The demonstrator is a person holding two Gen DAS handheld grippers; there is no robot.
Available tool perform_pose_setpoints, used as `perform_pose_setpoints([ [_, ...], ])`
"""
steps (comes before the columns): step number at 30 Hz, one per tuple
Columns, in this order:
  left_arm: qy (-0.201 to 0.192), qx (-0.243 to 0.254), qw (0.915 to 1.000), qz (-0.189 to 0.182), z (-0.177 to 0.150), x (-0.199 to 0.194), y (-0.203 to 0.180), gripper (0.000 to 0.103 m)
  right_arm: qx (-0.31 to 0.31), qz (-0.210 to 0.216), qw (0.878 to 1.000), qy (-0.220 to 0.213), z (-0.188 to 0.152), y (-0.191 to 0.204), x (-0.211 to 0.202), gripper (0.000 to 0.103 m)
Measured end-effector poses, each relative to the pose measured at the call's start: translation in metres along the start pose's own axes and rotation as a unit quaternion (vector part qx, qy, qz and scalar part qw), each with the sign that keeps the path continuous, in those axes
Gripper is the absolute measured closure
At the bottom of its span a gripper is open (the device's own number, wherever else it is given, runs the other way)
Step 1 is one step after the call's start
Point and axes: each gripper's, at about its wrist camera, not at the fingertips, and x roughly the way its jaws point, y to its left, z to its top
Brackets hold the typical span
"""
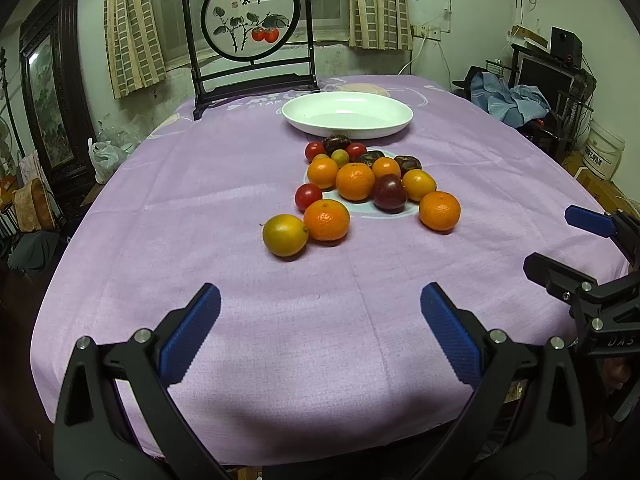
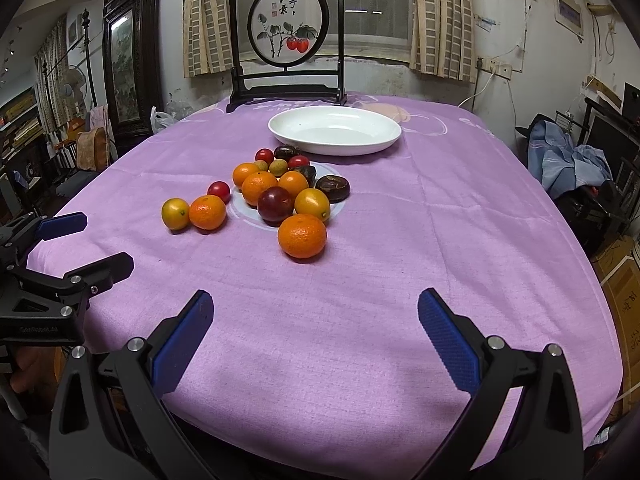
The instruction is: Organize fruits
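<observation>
Fruit pile [image 1: 360,188] lay at mid-desk, just in front of the white plate [image 1: 347,114], which was empty and sat toward the far edge. Count from the left wrist view: six orange mandarins, one of them [image 1: 439,211] apart at the right of the pile, one [image 1: 326,219] at the near left; one yellow-green citrus [image 1: 285,235] touching that near-left mandarin, nearest the front edge; three red cherry tomatoes, one [image 1: 308,197] at the left side, two at the back; one dark purple plum [image 1: 390,193] in the middle; three dark brown wrinkled fruits at the back, next to the plate; one small greenish fruit [image 1: 340,157] among the back row. Some pieces overlapped, so the count is approximate.

Desk covered by a purple cloth [image 1: 240,320]. A framed round persimmon painting [image 1: 251,20] stood at the far edge behind the plate.

Left hand-held gripper [image 1: 320,320]: fingers spread wide, nothing between them, over the near edge. Right hand-held gripper [image 2: 316,324]: likewise spread wide and empty, over the near edge, well apart from the fruit.
</observation>
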Motion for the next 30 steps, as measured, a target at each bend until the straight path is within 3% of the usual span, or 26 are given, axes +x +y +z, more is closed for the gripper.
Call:
perform_pose_setpoints([
  [30, 0.000, 0.001, 1.0000, 0.002, -0.0036, 0.0026, 0.0007, 0.002, -0.002, 0.002, 1.000, 0.004, -0.0016, 0.0019, 0.0036, 0.001],
])
